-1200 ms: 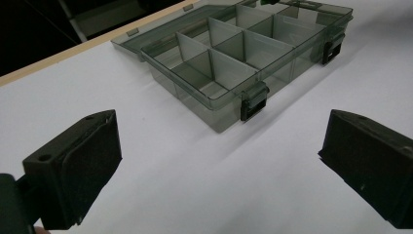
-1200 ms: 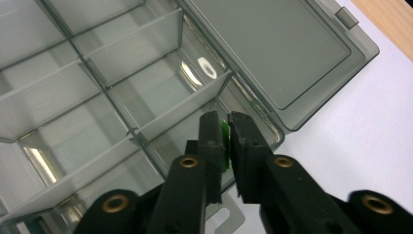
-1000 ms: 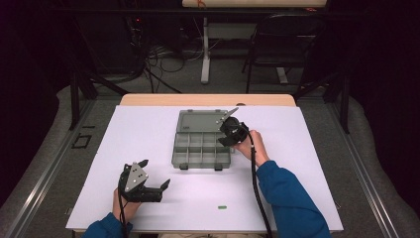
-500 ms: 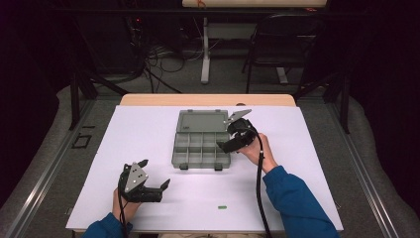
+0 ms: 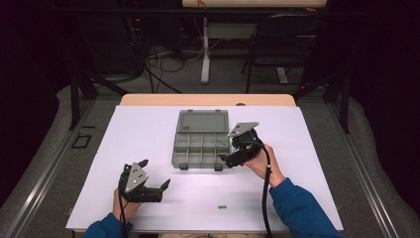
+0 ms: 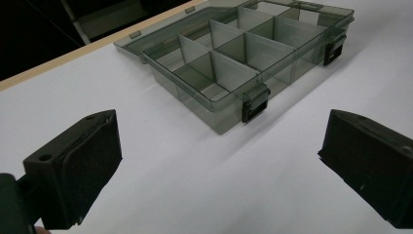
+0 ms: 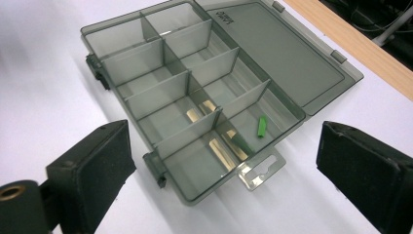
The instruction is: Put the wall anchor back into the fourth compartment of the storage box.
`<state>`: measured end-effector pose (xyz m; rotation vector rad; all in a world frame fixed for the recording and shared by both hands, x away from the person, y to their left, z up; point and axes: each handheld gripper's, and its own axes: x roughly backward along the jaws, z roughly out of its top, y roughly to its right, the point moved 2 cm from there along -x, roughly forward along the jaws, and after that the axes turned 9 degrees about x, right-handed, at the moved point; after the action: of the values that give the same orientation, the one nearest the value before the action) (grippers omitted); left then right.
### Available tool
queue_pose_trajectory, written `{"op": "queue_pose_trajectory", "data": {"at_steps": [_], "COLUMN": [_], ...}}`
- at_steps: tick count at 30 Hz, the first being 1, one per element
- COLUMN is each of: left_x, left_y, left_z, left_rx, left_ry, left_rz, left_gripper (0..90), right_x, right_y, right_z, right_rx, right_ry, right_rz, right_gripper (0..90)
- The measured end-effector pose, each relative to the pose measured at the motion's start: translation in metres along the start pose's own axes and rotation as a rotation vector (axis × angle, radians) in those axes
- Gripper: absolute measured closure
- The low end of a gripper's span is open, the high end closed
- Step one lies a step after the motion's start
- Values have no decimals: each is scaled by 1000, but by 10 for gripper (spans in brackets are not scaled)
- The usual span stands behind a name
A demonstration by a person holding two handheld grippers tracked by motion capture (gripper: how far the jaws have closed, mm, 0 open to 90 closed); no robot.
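A dark room with cables, table legs and a chair on the floor was seen beyond the bench point(image 5: 148, 124), whose top was covered by a white sheet with a strip of bare wood along the far edge. A smoke-grey compartment box point(image 5: 200, 144) lay toward the far middle of the bench, its lid point(image 5: 203, 121) folded flat open toward the far edge and its two black latches facing the near edge. A small green piece point(image 7: 262, 126) was seen lying inside a compartment at the box's right end, in the row next to the lid, apart from the walls. A second green piece point(image 5: 222, 207) lay on the white sheet close to the near edge, well apart from the box.

The right gripper point(image 5: 232, 154) was held just beside the right end of the box, at its near right corner, tilted toward it. Its jaws had just been opening and were seen spread wide in the right gripper view, with nothing between the pads; the box lay beyond them, untouched.

The left gripper point(image 5: 154, 175) was held low over the bench toward the near left corner, well apart from the box. Its jaws were likewise spread wide and nothing was held between them, only white sheet being seen there.
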<state>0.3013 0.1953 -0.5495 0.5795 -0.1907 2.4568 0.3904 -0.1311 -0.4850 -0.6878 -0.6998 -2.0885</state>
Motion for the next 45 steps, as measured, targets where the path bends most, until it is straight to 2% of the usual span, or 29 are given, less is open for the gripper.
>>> {"op": "queue_pose_trajectory", "data": {"at_steps": [8, 21, 45], "left_x": [-1, 0, 1], "left_y": [1, 0, 0], "left_z": [0, 0, 0], "left_rx": [1, -3, -5], "left_ry": [-6, -1, -1], "left_rz": [0, 1, 1], "left_gripper": [8, 8, 8], "right_x": [10, 19, 23], "right_y": [-17, -41, -61], "right_z": [-7, -13, -37], "right_rx": [19, 46, 43], "right_ry": [27, 41, 51], "right_rz": [12, 29, 44], "right_gripper": [37, 3, 0]}}
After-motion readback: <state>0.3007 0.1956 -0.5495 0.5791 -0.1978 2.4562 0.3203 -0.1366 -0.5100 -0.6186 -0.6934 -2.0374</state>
